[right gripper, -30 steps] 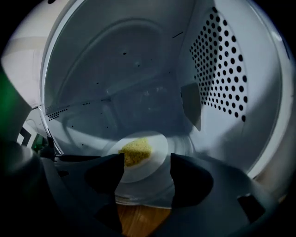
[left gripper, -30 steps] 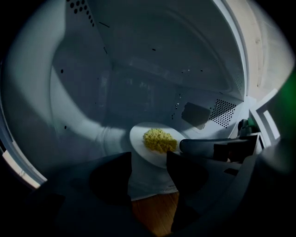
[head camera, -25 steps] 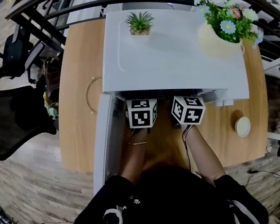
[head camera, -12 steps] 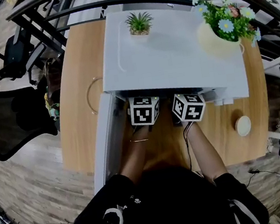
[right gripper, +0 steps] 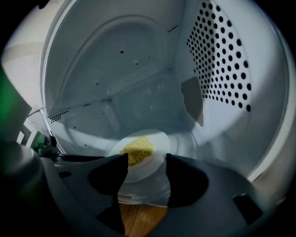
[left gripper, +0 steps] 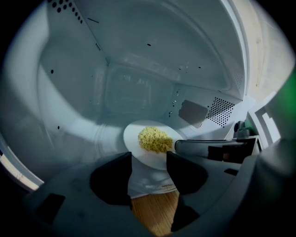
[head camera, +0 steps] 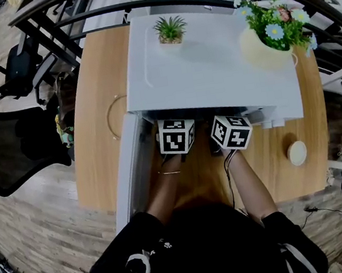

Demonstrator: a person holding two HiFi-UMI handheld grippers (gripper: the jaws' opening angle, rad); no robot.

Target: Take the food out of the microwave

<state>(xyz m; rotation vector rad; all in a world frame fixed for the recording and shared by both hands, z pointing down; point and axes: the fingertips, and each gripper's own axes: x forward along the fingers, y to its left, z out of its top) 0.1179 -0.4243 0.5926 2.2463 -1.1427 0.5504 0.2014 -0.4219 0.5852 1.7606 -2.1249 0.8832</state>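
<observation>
Your left gripper [left gripper: 148, 156] and right gripper [right gripper: 142, 159] are both at the microwave [head camera: 211, 63] mouth, jaws apart and holding nothing. One plate [left gripper: 135, 142] carrying one heap of food [left gripper: 155, 139] lies mid-floor inside, just ahead of both.

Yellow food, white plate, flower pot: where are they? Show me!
yellow food [left gripper: 156, 139], left gripper view, middle of the heap.
white plate [left gripper: 132, 139], left gripper view, bare left rim.
flower pot [head camera: 262, 50], head view, its cream belly.
</observation>
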